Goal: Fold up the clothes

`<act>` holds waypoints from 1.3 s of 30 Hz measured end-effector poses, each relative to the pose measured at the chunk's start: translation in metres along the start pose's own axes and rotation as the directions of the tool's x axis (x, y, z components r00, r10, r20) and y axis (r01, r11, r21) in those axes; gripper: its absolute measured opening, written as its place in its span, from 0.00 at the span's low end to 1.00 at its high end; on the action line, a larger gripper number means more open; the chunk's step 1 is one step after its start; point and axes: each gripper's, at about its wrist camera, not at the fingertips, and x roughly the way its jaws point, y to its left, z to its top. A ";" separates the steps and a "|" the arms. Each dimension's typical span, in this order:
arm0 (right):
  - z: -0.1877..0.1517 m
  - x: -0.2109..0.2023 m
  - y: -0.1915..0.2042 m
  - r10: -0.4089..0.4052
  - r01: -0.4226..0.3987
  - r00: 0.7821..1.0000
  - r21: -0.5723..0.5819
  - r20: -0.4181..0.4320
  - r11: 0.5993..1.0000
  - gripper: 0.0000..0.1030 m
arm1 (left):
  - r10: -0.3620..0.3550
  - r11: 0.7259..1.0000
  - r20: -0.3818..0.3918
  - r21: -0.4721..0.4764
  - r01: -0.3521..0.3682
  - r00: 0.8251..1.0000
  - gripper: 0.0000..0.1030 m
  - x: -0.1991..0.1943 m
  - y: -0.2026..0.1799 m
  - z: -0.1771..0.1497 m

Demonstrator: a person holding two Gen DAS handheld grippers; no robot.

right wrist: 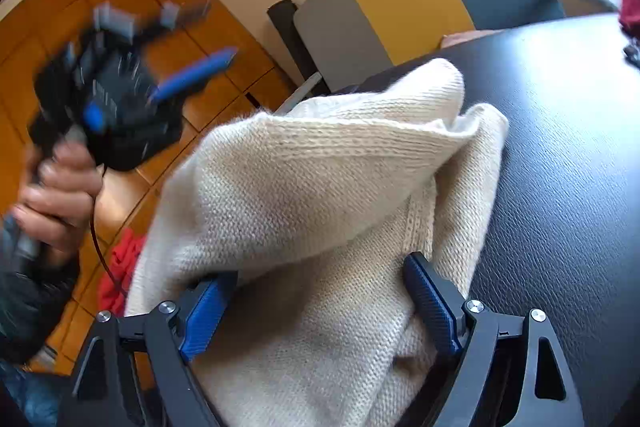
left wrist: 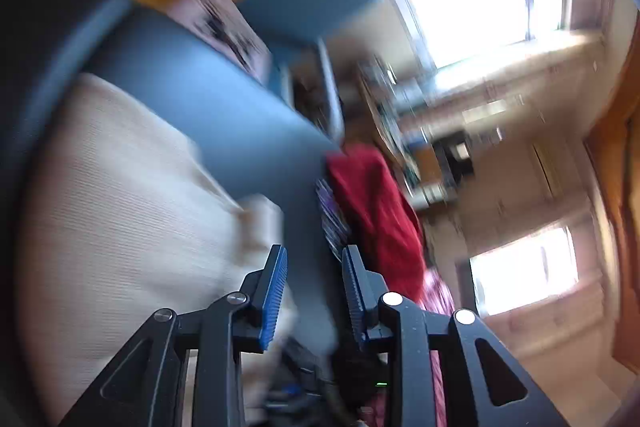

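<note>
Sweater [right wrist: 320, 195] heaped; black tabletop [right wrist: 560, 147] rightward bare.

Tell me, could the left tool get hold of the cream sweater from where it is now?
Probably yes. The left tool is lifted off to the side of the cream sweater, jaws apart and empty, and nothing stands between them. The right tool straddles only the near part, so the rest of the knit lies uncovered.
</note>
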 end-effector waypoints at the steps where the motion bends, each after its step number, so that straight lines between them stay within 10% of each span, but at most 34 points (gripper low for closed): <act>1: -0.001 -0.004 0.001 -0.004 0.004 1.000 0.010 0.001 1.000 0.89 | 0.053 0.999 0.053 -0.012 -0.052 0.997 0.26 -0.019 0.016 0.000; 6: -0.010 -0.049 -0.006 -0.031 0.030 0.999 0.111 0.012 0.993 1.00 | 0.103 0.994 0.113 -0.043 -0.098 0.988 0.24 -0.059 0.070 -0.026; 12: -0.021 -0.087 -0.006 -0.111 0.090 0.989 0.204 0.094 0.975 1.00 | -0.051 0.995 -0.120 0.076 0.060 0.992 0.26 0.005 0.044 -0.087; 18: -0.027 -0.126 0.000 -0.146 0.113 0.981 0.241 0.126 0.964 1.00 | 0.048 0.944 -0.437 0.314 0.102 0.898 0.26 0.081 0.003 -0.170; 20: -0.024 -0.132 0.008 -0.133 0.099 0.981 0.230 0.138 0.968 1.00 | 0.044 0.927 -0.447 0.351 0.130 0.893 0.26 0.076 -0.006 -0.178; 28: 0.023 -0.077 0.059 -0.077 0.071 0.991 0.060 0.111 0.996 1.00 | 0.079 0.923 -0.112 0.383 -0.030 0.991 0.27 -0.005 -0.001 -0.132; 39: 0.017 0.005 0.017 -0.404 0.396 0.911 0.097 0.084 0.913 0.95 | 0.266 0.825 -0.011 0.520 -0.222 0.964 0.29 -0.003 0.037 -0.161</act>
